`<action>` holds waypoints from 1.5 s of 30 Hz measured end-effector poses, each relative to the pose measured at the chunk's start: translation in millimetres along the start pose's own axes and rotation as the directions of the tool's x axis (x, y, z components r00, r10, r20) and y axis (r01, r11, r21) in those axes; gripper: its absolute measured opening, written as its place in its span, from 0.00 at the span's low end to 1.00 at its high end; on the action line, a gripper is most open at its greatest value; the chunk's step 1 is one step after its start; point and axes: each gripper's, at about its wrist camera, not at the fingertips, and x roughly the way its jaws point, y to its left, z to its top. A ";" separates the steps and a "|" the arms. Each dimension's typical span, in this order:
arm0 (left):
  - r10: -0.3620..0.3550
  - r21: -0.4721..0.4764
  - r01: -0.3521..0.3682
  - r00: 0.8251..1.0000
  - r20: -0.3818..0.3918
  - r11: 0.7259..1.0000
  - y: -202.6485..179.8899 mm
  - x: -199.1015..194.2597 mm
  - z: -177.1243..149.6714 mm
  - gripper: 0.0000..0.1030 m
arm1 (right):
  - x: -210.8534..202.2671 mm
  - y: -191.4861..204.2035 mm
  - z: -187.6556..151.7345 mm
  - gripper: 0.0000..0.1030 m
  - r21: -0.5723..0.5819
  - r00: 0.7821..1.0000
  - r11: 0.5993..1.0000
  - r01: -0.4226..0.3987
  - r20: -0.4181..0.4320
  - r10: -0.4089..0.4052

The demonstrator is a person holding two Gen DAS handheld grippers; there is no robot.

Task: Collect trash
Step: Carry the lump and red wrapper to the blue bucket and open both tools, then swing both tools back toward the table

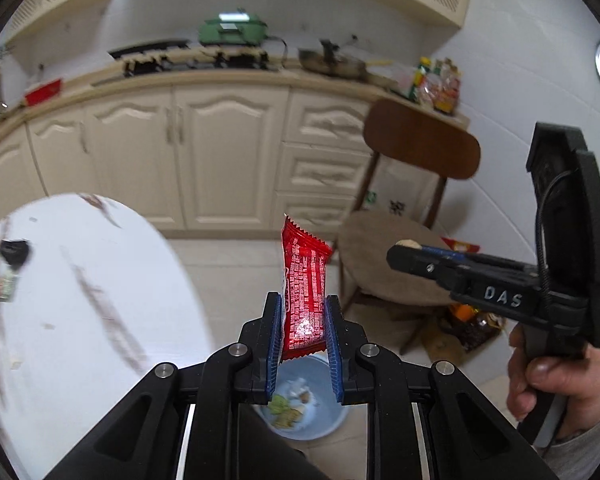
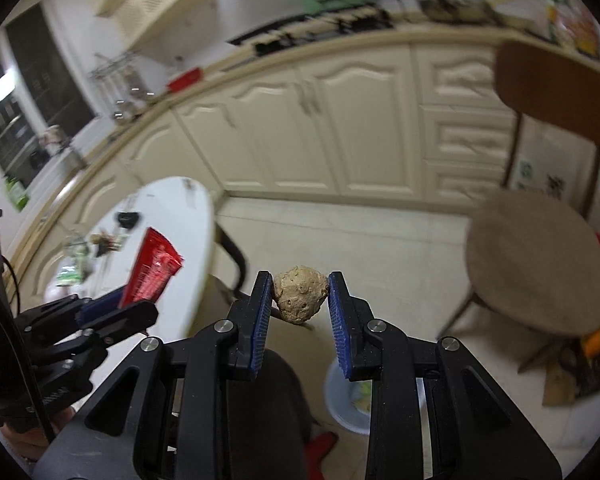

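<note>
While the left tool (image 1: 303, 312) pinches a red wrapper (image 1: 305, 288) and the right tool (image 2: 300, 296) a beige lump (image 2: 300, 299), both half-hide the blue bin (image 1: 320, 420) below.

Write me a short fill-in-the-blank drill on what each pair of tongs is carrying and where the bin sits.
1. The left tongs are shut on a ____ wrapper.
2. The right tongs pinch a beige, crumpled ____.
3. The pale blue bin stands on the ____, below the tongs.
4. Behind the wrapper stands a wooden ____ with a round padded seat.

Missing words: red; lump; floor; chair
</note>
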 end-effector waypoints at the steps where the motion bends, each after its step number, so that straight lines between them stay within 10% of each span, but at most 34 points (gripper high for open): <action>1: -0.008 0.002 0.008 1.000 -0.020 1.000 -3.1 13.1 -0.5 0.16 | 3.3 -11.1 -3.8 0.26 0.017 1.000 1.000 0.011 -0.012 -0.011; 19: -0.022 0.022 0.033 0.922 -0.386 0.999 -9.5 214.4 30.7 0.20 | 137.9 -138.2 -98.9 0.27 0.269 0.942 0.960 0.074 -0.334 0.021; 24: 0.022 0.065 0.005 0.915 -0.403 0.998 -24.8 232.5 35.6 0.62 | 146.1 -151.8 -108.0 0.40 0.307 0.934 0.948 0.089 -0.355 0.027; 30: 0.109 0.134 -0.065 0.928 -0.356 0.989 -45.8 221.8 30.7 0.78 | 144.4 -163.4 -108.0 0.98 0.333 0.936 0.932 0.145 -0.351 -0.020; 45: 0.118 0.049 -0.112 0.982 -0.147 0.993 -36.0 85.7 10.1 0.99 | 101.0 -124.5 -63.7 1.00 0.331 0.969 0.936 0.116 -0.246 -0.033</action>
